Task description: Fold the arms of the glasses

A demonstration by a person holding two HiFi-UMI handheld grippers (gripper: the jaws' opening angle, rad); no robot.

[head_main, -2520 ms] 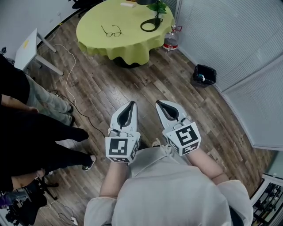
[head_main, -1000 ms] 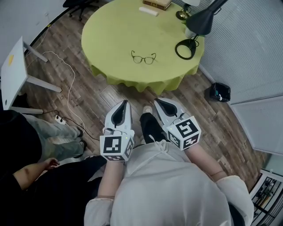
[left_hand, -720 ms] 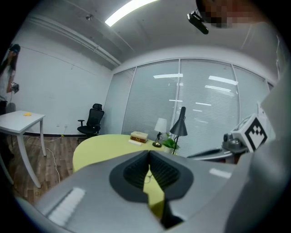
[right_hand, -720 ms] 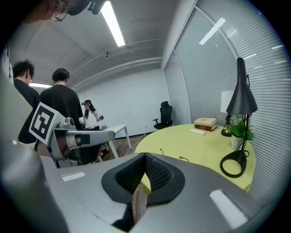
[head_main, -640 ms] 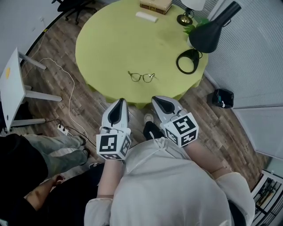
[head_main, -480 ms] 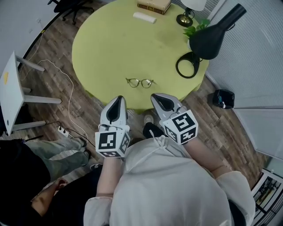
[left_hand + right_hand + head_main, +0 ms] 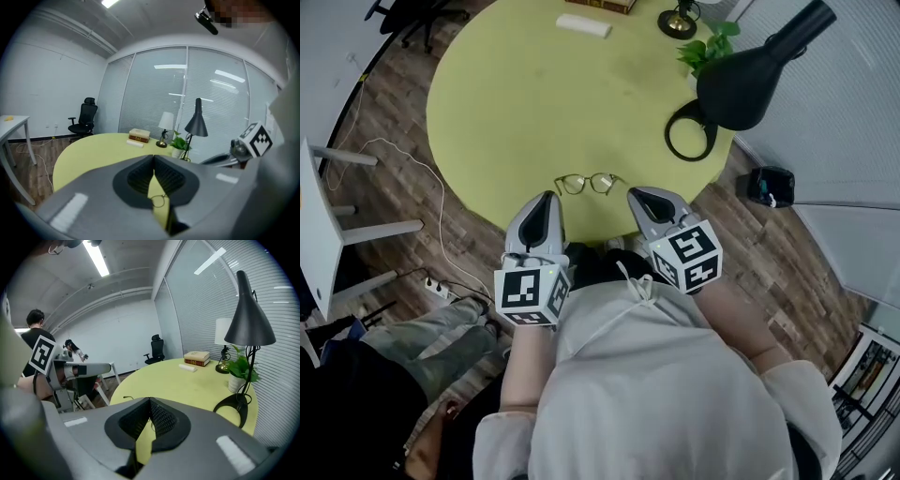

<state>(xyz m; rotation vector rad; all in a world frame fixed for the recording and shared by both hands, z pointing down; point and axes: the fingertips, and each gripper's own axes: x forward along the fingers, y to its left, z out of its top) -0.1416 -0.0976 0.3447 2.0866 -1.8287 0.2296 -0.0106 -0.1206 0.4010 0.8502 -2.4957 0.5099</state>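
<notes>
The thin-rimmed glasses (image 7: 586,183) lie with arms open near the front edge of the round yellow-green table (image 7: 534,103). My left gripper (image 7: 546,199) hovers at that edge, just left of and nearer than the glasses, shut and empty. On the other side my right gripper (image 7: 639,194) sits just right of the glasses, also shut with nothing held. In the left gripper view one lens of the glasses (image 7: 159,200) shows below the closed tips of the left gripper (image 7: 153,157). The right gripper view has the right gripper (image 7: 150,400) with its jaws closed over the table (image 7: 197,385).
A black desk lamp (image 7: 741,84) with a ring base (image 7: 686,141) stands at the table's right. A plant (image 7: 708,47), a small lamp (image 7: 678,19) and a white bar (image 7: 583,25) are at the far side. A black bin (image 7: 769,185), a white table (image 7: 314,234) and bystanders' legs (image 7: 422,328) surround it.
The person has walked up to the table. Both grippers have come forward from over the floor to its near edge, so the glasses now lie just ahead of the tips. Jaws unchanged.
</notes>
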